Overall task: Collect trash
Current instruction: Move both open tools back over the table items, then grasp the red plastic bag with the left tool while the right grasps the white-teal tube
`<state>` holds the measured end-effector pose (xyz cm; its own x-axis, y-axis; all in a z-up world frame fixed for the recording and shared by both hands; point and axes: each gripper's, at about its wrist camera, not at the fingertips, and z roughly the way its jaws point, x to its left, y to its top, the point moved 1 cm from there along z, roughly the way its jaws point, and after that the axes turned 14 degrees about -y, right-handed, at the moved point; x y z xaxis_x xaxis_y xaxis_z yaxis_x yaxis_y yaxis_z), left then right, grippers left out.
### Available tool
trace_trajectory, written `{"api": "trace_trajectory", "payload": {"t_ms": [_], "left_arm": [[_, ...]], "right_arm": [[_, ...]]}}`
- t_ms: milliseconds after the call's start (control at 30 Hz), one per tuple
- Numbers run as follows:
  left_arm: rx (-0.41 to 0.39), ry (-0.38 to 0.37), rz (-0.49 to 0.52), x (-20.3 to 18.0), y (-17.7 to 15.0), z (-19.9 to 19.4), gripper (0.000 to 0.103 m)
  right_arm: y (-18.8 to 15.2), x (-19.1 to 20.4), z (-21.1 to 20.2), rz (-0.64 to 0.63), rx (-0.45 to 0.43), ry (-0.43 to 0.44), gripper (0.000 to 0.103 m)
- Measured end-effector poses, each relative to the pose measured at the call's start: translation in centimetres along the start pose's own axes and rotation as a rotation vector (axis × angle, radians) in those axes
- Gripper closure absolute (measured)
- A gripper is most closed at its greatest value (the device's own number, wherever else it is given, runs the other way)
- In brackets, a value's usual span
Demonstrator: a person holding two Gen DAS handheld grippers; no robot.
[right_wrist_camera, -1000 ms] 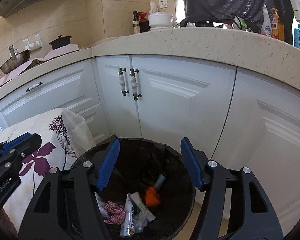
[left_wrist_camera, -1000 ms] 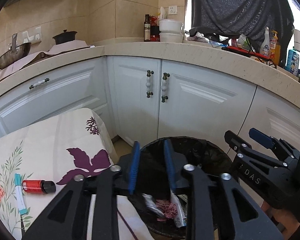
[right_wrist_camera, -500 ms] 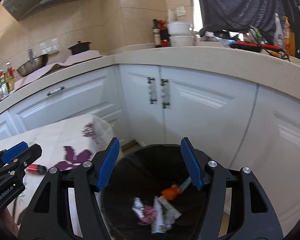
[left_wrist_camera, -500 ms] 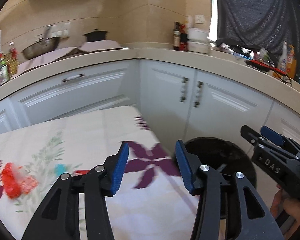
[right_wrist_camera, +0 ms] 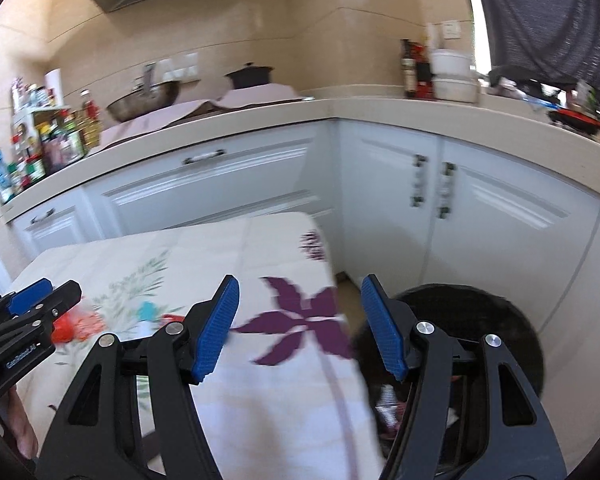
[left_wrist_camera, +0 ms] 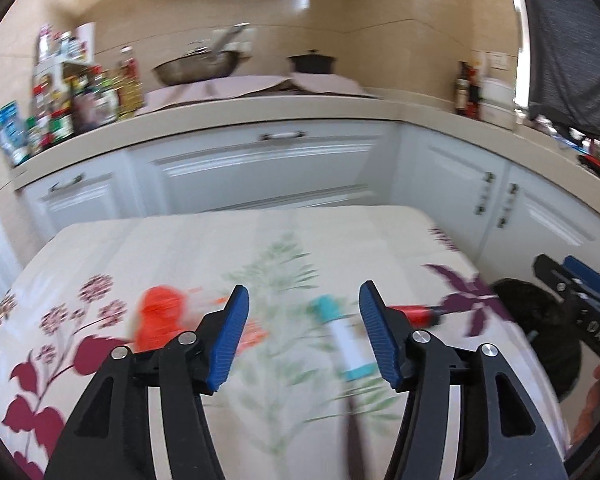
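Note:
Trash lies on the table's floral cloth [left_wrist_camera: 284,248]: a crumpled red wrapper [left_wrist_camera: 160,314], a white tube with a teal cap [left_wrist_camera: 346,340] and a small red bottle with a black cap [left_wrist_camera: 418,314]. My left gripper [left_wrist_camera: 302,334] is open and empty above the cloth, between the wrapper and the tube. My right gripper [right_wrist_camera: 298,326] is open and empty over the table's right end, beside the black-lined trash bin [right_wrist_camera: 484,320]. The bin [left_wrist_camera: 540,320] holds several scraps. The view is blurred by motion.
White cabinets [right_wrist_camera: 480,216] and a beige counter [left_wrist_camera: 260,112] wrap around behind the table. Bottles and jars [left_wrist_camera: 68,104] crowd the counter's left end; a wok [left_wrist_camera: 198,66] and a dark pot [left_wrist_camera: 310,62] stand on the stove.
Both grippers swung left, away from the bin and over the table. The left gripper opened wider. The wrapper, tube and bottle came into the middle of the left view.

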<state>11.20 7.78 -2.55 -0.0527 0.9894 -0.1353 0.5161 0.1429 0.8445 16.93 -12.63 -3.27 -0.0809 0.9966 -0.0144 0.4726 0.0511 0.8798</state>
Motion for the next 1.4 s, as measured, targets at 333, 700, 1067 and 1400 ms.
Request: {"api": "trace_trajectory", "payload": {"t_ms": [333,700,1067,1400], "left_arm": [[0.089,0.145,-0.14,8.3,-2.1,0.8,0.036],[0.176,0.099,-0.212,11.1,-2.8,2.9,0.035],[0.168,0.059,-0.165,11.2,-2.9,2.6,0.059],[0.104,0.107,-0.144,12.9,-3.2,-0.9,0.06]], "right_arm": [[-1.4,6.1,0.0,-0.075,0.057,0.081,0.041],[-2.1,10.3,1.0,-0.145,0.108,0.123,0.041],[-2.8,12.1,1.9,-0.187,0.149,0.135,0.041],[-3.8,14.0,2.6,-0.247,0.217,0.138,0.045]]}}
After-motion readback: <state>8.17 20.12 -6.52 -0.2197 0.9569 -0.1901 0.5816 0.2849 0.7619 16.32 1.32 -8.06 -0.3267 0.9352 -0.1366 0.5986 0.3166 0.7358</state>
